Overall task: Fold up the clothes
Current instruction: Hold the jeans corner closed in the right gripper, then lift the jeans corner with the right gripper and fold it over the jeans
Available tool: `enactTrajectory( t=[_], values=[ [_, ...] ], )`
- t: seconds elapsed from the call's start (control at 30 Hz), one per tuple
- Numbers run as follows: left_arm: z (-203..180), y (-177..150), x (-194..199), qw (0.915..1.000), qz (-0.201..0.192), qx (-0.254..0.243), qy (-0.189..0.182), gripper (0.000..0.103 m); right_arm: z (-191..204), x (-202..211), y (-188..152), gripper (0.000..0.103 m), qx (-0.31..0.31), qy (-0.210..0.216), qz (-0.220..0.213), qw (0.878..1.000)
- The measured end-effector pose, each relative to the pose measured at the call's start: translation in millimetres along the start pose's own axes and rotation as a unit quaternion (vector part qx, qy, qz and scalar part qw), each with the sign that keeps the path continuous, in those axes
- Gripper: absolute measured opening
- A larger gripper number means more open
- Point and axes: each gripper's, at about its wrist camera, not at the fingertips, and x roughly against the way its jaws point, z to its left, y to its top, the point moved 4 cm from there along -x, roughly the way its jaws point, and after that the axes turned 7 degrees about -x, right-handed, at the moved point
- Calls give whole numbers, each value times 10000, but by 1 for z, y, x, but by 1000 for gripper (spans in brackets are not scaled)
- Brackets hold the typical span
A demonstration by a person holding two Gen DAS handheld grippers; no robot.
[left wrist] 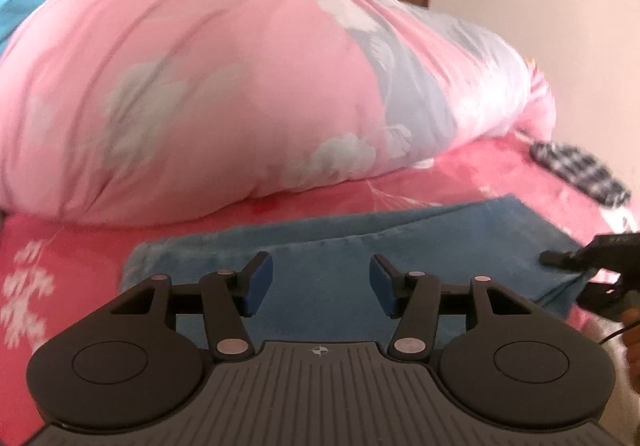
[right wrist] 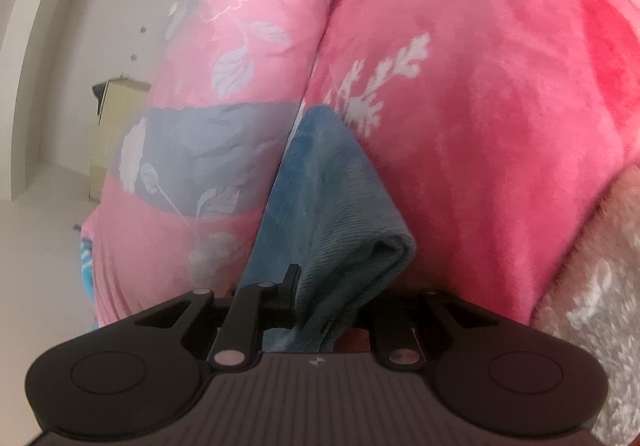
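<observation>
Blue garment lies folded on the red floral bed, long axis running left to right across my left view, in front of the big pink duvet. My right tongs grip its right end; my left tongs hover wide over it, holding nothing.

The blue, ribbed, soft-fabric garment lies folded flat on the pink floral bedspread, just in front of the pink and grey floral duvet; a straight seam runs across its top layer; at one end its layers bunch up, lifted off the bed.
</observation>
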Motion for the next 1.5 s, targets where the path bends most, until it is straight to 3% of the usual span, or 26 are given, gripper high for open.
enactTrajectory(
  t=[0.1,0.23,0.37,0.57,0.77,1.13,1.27,1.37,1.5],
  values=[
    [-9,4,-31,9997,199,-171,22,54,-4,1,2,16,-219,49,-44,9997],
    [-16,-7,-62,9970,538,-417,359,55,-6,0,5,16,-475,64,-76,9988],
    [-17,-16,-60,9977,368,-333,461,56,-6,-3,8,15,-601,28,-181,9980],
    [-19,-22,-58,9972,234,-437,567,56,42,-5,3,14,799,-405,-448,9950],
    [-19,-25,-57,9971,125,-448,599,56,115,-13,-10,13,2346,-453,-623,9690],
    [-17,-32,-53,9974,-120,-421,565,56,214,-26,-71,13,3977,112,-359,9167],
    [-6,-30,-43,9993,-266,-48,263,57,240,-29,-97,13,4422,296,-261,8961],
    [2,-26,-29,9980,-564,288,-19,57,247,-32,-102,13,4575,322,-173,8885],
    [-15,-18,-21,9971,-677,-51,-341,59,245,-30,-103,13,4641,274,-173,8852]
  ],
)
